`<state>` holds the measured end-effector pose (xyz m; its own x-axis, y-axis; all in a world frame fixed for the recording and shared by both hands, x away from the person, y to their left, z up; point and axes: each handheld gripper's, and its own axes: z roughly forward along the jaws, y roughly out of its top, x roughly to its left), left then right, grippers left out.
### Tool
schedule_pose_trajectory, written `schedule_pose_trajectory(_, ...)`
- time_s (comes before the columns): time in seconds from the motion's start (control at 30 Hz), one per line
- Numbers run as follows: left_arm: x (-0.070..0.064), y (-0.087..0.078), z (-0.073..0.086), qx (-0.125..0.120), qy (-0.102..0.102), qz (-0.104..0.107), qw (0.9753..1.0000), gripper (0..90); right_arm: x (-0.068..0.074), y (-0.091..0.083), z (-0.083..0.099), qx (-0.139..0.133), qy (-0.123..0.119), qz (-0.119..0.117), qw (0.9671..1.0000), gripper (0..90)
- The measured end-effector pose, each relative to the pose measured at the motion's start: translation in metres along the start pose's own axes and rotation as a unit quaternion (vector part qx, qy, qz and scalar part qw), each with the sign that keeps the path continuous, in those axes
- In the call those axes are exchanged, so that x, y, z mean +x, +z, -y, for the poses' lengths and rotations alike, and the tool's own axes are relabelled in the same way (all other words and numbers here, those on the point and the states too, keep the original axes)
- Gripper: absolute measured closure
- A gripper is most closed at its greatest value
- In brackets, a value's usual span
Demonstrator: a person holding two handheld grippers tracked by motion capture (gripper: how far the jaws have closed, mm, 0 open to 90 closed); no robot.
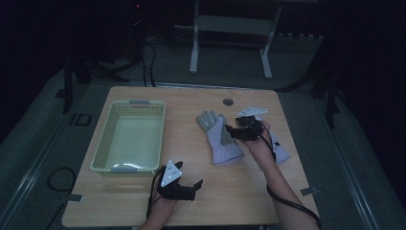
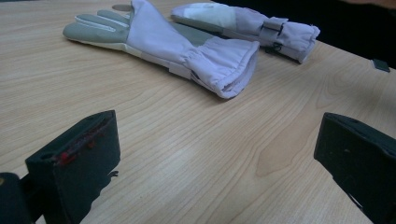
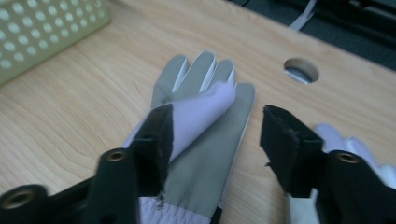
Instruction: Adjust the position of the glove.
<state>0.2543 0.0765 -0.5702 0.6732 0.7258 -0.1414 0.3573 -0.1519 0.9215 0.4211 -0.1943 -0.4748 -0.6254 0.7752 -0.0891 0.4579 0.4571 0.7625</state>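
- Pale wood tabletop [image 1: 143, 201], high view: a glove [image 1: 221, 139] lies near the middle, fingers toward the far edge; the right gripper [image 1: 233, 130] hovers over it. A second glove [image 1: 280, 152] lies toward the right edge, a basket [image 1: 103, 148] toward the left. The left gripper [image 1: 197, 184] rests near the front edge.
- Left gripper view: its jaws stand spread, nothing between them; the glove [image 2: 177, 46] lies ahead, cuff open toward the camera, the second glove [image 2: 252, 23] behind it.
- Right gripper view: jaws apart over the glove [image 3: 201, 140], one beside a folded-up lilac flap, not pinching.
- Judgement: soft, light, limp fabric; it will sag, so pinch the thick cuff or the raised flap.
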Motion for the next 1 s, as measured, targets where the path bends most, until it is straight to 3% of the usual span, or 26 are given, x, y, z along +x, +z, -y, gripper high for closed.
schedule_pose_trajectory(0.17, 0.000, 0.000, 0.000, 0.000, 0.001, 0.000, 1.0000, 0.6, -0.001, 0.013, 0.007, 0.016, -0.007, -0.005, 0.9998, 47.7)
schedule_pose_trajectory(0.3, 0.000, 0.000, 0.000, 0.000, 0.000, 0.004, 1.0000, 0.6, -0.003, 0.028, 0.015, 0.036, -0.002, -0.020, 0.9991, 49.3)
schedule_pose_trajectory(0.33, 0.000, 0.000, 0.000, 0.000, 0.001, 0.004, 1.0000, 0.6, -0.004, 0.033, 0.018, 0.040, 0.006, -0.039, 0.9984, 50.6)
schedule_pose_trajectory(0.37, 0.000, 0.000, 0.000, 0.000, 0.001, 0.004, 1.0000, 0.6, -0.005, 0.037, 0.020, 0.048, 0.003, -0.041, 0.9980, 51.3)
schedule_pose_trajectory(0.5, 0.000, 0.000, 0.000, 0.001, 0.000, 0.004, 1.0000, 0.6, -0.005, 0.043, 0.025, 0.060, -0.008, -0.039, 0.9974, 53.7)
schedule_pose_trajectory(0.6, 0.000, 0.000, 0.000, 0.001, -0.001, 0.006, 1.0000, 0.6, -0.004, 0.051, 0.030, 0.067, -0.029, -0.036, 0.9967, 53.7)
schedule_pose_trajectory(0.83, 0.000, 0.000, 0.000, 0.001, 0.000, 0.006, 1.0000, 0.6, -0.005, 0.062, 0.035, 0.093, -0.034, -0.056, 0.9935, 51.8)
schedule_pose_trajectory(0.97, 0.000, 0.000, 0.000, 0.001, -0.001, 0.006, 1.0000, 0.6, -0.004, 0.064, 0.034, 0.099, -0.035, -0.056, 0.9929, 50.8)
schedule_pose_trajectory(1.0, 0.000, 0.000, 0.000, 0.002, -0.001, 0.006, 1.0000, 0.6, -0.001, 0.065, 0.032, 0.108, -0.047, -0.051, 0.9918, 53.6)
